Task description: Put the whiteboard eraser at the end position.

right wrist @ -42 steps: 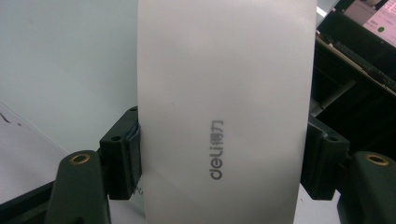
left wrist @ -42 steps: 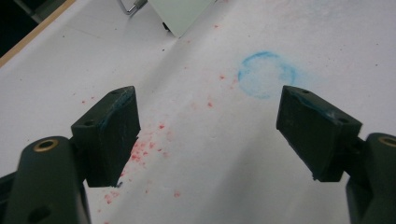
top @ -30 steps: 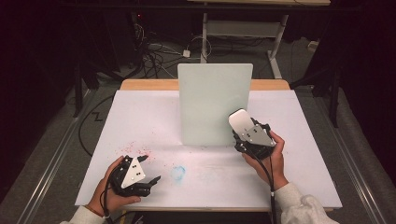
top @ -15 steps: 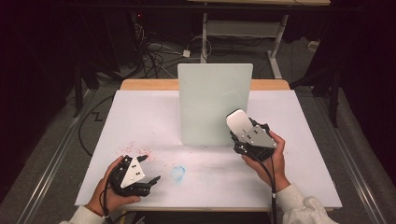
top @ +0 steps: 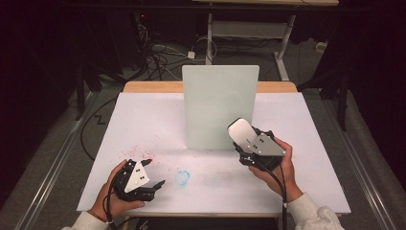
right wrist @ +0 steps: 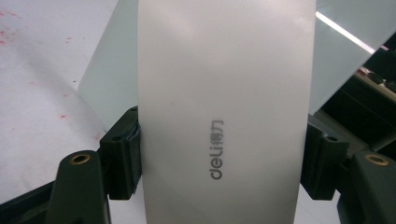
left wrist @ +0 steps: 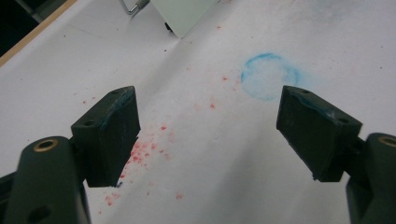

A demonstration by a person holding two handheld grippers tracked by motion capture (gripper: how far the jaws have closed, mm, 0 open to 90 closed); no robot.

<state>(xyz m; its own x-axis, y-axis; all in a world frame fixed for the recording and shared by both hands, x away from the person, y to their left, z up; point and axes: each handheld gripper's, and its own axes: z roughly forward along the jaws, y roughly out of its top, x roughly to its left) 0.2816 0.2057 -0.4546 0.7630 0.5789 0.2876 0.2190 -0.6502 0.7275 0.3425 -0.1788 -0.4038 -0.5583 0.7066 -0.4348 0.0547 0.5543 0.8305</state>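
Nearest the person, the left gripper (top: 152,175) rests low on the white desk (top: 143,120) with its jaws wide apart and empty, red specks (left wrist: 140,151) and a blue ring (left wrist: 270,82) on the paper ahead of it. The right gripper (top: 244,143) is clamped on a silvery eraser block marked "deli" (right wrist: 224,112) and has crept slightly forward and leftward over the last second. It is now just before the upright pale board (top: 220,105) at the desk's middle, so a wiping pass on the board seems about to begin.

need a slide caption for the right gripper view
Right gripper clamped on a white deli-branded eraser, held up in front of the upright pale board on the white table.
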